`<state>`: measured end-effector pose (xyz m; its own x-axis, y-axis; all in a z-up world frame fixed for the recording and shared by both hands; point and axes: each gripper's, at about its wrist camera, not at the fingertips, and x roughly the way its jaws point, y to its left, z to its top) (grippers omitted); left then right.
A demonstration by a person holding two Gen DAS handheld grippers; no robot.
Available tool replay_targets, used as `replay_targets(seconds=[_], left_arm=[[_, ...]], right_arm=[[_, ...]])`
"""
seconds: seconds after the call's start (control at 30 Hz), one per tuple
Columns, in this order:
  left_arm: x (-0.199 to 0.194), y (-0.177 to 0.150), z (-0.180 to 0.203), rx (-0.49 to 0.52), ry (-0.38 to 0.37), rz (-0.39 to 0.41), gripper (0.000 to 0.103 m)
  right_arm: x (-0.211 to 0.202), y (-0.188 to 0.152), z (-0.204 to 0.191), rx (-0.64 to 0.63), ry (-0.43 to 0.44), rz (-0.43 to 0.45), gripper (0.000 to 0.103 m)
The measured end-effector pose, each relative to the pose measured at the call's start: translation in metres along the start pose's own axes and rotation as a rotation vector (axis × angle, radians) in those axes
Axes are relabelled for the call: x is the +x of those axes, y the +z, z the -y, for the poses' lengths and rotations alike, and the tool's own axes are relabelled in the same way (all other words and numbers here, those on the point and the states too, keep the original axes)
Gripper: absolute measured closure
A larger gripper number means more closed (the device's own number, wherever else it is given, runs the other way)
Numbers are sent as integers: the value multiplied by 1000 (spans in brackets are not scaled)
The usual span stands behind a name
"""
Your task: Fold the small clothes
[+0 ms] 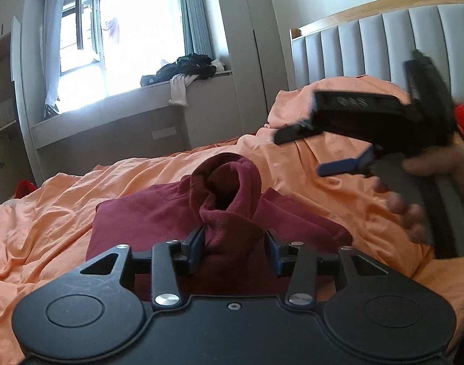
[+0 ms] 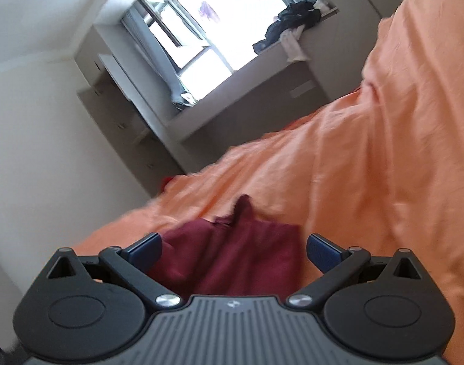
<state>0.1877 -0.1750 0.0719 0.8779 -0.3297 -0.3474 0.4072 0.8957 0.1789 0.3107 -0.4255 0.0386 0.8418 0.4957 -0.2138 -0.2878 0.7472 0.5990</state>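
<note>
The left gripper [image 1: 234,248] stands partly open at the near edge of the maroon garment [image 1: 159,213]; a ribbed bunch of the cloth, possibly a cuff or collar [image 1: 229,188], rises between the blue pads [image 1: 198,248], the left pad touching it and the right pad standing clear, so the cloth reads as let go rather than clamped. The garment lies roughly squared on the orange bedsheet [image 1: 49,219], near the bed's front edge. Judged step: releasing a fold. Draw this gripper straight back without snagging the ribbing, then press the raised bunch flat. To the right and farther off, the right gripper [image 2: 233,251], held in a hand [image 1: 414,206], is wide open and empty above the sheet. Far left, dark clothes [image 1: 186,67] lie on the window ledge.
</note>
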Motion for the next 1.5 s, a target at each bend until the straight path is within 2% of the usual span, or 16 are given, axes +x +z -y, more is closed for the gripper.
replay_targets(seconds=[0.07,0.13,0.27,0.33,0.37,0.5,0.63,0.73,0.83,0.97,1.0,1.07,1.1,1.13,1.37,1.5], left_arm=[[-2,-2,4,11,5,2,63],[-1,-5,7,30,16,-1,68],[-1,-12,11,62,23,-11,77],[-1,-15,13,81,29,-10,78],[-1,-16,14,88,31,-9,79],[-2,-17,11,80,27,-12,79],[-3,-20,10,70,21,-12,80],[-3,-22,11,72,23,-8,80],[-6,-25,14,71,23,-7,80],[-7,-28,17,74,25,-1,81],[-7,-29,17,74,25,-1,81],[-7,-30,18,75,28,0,81],[-7,-30,19,77,29,-1,81],[-7,-29,19,78,31,-1,81],[-6,-28,20,72,35,-5,81],[-6,-28,19,62,39,-7,81]], right_arm=[[11,1,-6,-13,21,-8,5],[20,1,-12,-37,31,-8,24],[34,-8,-33,-96,100,-75,42],[35,-15,-46,-193,93,-98,75],[35,-19,-54,-254,68,-107,83],[19,-34,-73,-441,-8,-125,93],[4,-47,-77,-501,-52,-182,99],[-2,-56,-77,-560,-80,-231,99],[-7,-55,-71,-537,-45,-261,99],[-23,-36,-60,-415,1,-180,95],[-23,-31,-57,-381,13,-157,85],[-22,-23,-50,-306,36,-111,54],[-17,-19,-47,-278,38,-92,32],[-10,-16,-45,-253,45,-82,28],[52,1,-30,-128,102,-82,38],[82,-5,-32,-175,51,-141,56]])
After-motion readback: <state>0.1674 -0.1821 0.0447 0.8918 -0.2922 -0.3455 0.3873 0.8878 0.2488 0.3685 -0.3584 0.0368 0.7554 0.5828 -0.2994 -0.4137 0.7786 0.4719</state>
